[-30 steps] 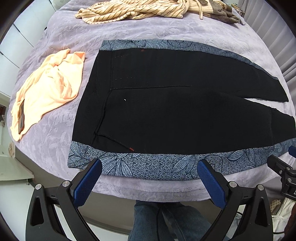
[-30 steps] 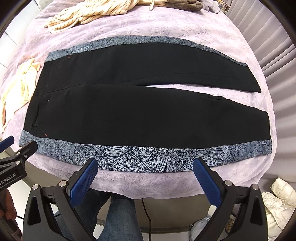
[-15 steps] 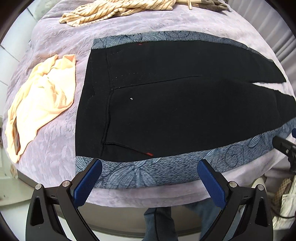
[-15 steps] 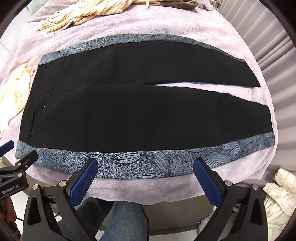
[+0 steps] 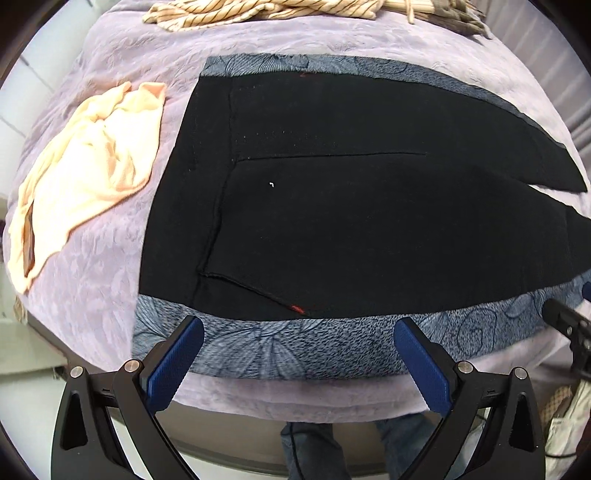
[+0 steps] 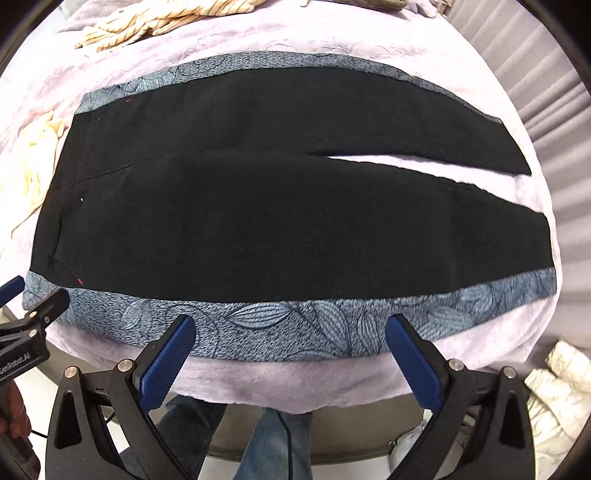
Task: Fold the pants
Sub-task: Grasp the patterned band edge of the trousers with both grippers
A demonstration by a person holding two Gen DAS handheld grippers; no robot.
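Observation:
Black pants [image 5: 351, 221] with blue-grey leaf-patterned side bands lie flat and unfolded on a lilac bedspread [image 5: 110, 44], waist to the left, legs to the right; they also show in the right wrist view [image 6: 277, 214]. My left gripper [image 5: 299, 328] is open and empty, just above the near patterned band [image 5: 280, 347] by the waist. My right gripper [image 6: 290, 328] is open and empty, over the near band [image 6: 295, 325] at mid-leg. The two legs part in a narrow gap [image 6: 406, 166] toward the hems.
A crumpled peach garment [image 5: 85, 166] lies left of the waist. A striped cream garment [image 5: 258, 9] lies at the far edge. The near edge of the bed [image 6: 295, 384] is just under both grippers. A white padded item [image 6: 561, 391] lies on the floor at the right.
Both grippers have moved forward toward the near patterned band, so the pants look larger. Both stayed open and empty. The pants have not moved.

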